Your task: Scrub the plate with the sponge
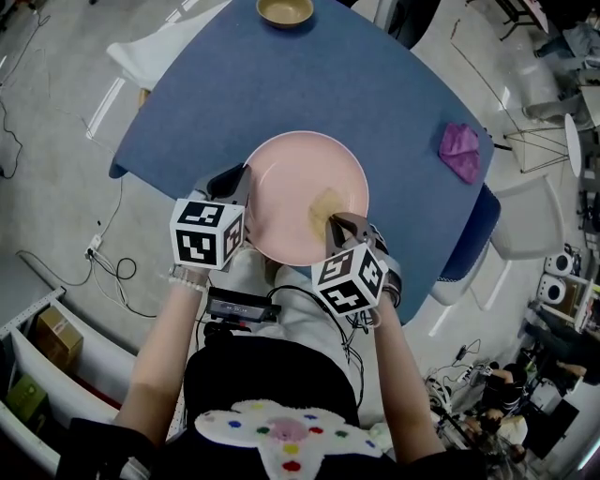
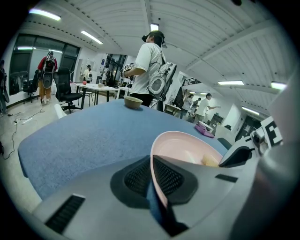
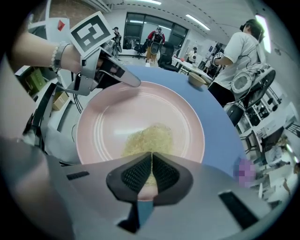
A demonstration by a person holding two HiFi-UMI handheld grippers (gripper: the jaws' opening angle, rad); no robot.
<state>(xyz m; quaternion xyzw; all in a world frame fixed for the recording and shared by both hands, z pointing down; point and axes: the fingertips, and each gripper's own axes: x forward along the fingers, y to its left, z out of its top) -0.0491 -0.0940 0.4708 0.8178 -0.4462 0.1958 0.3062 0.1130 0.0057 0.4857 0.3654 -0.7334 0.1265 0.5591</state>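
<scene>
A pink plate (image 1: 291, 178) lies at the near edge of the blue table (image 1: 281, 84). My left gripper (image 1: 240, 184) is shut on the plate's left rim; in the left gripper view the rim (image 2: 157, 183) runs between the two pads. A thin yellowish sponge (image 1: 325, 206) rests on the plate's right inner part. My right gripper (image 1: 339, 225) is shut on the sponge's near edge, and in the right gripper view the sponge (image 3: 147, 136) spreads out ahead of the jaws over the plate (image 3: 112, 117). That view also shows the left gripper (image 3: 133, 82) at the plate's far rim.
A tan bowl (image 1: 285, 11) stands at the table's far end and a purple cloth (image 1: 460, 150) lies at its right edge. White chairs (image 1: 525, 225) stand to the right of the table. A person (image 2: 150, 61) stands beyond the far end.
</scene>
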